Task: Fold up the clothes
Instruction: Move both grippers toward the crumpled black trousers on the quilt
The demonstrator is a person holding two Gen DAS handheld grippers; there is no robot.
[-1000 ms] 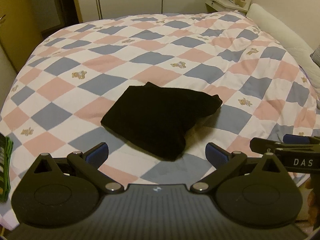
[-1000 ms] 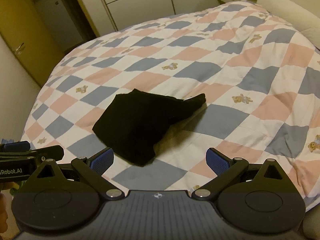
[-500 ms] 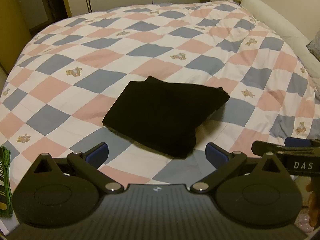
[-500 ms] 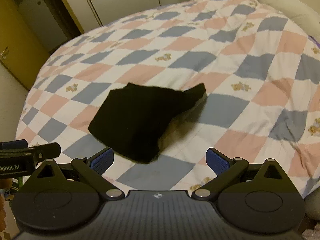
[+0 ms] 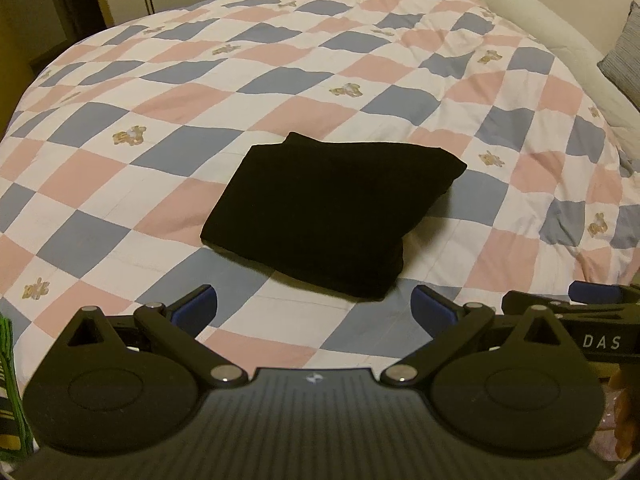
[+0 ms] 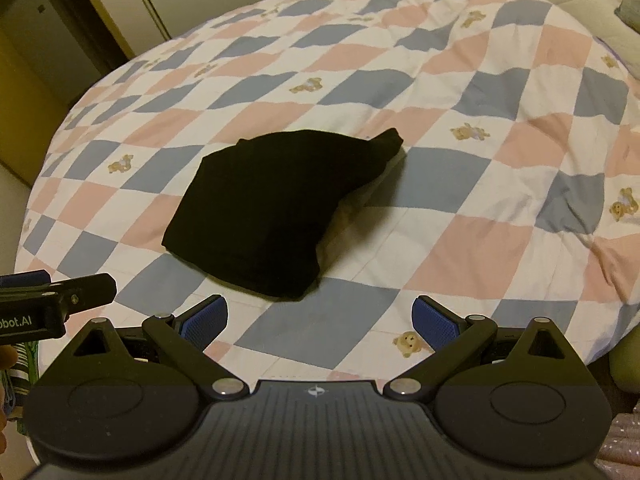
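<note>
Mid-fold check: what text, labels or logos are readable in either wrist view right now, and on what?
"DAS": white letters on the side of the right gripper, seen at the right edge of the left wrist view.
"obot.AI": white letters on the side of the left gripper, cut off by the left edge of the right wrist view.
Small white emblem on each gripper body: a symbol, no letters.
Black garment and quilt: no text.
</note>
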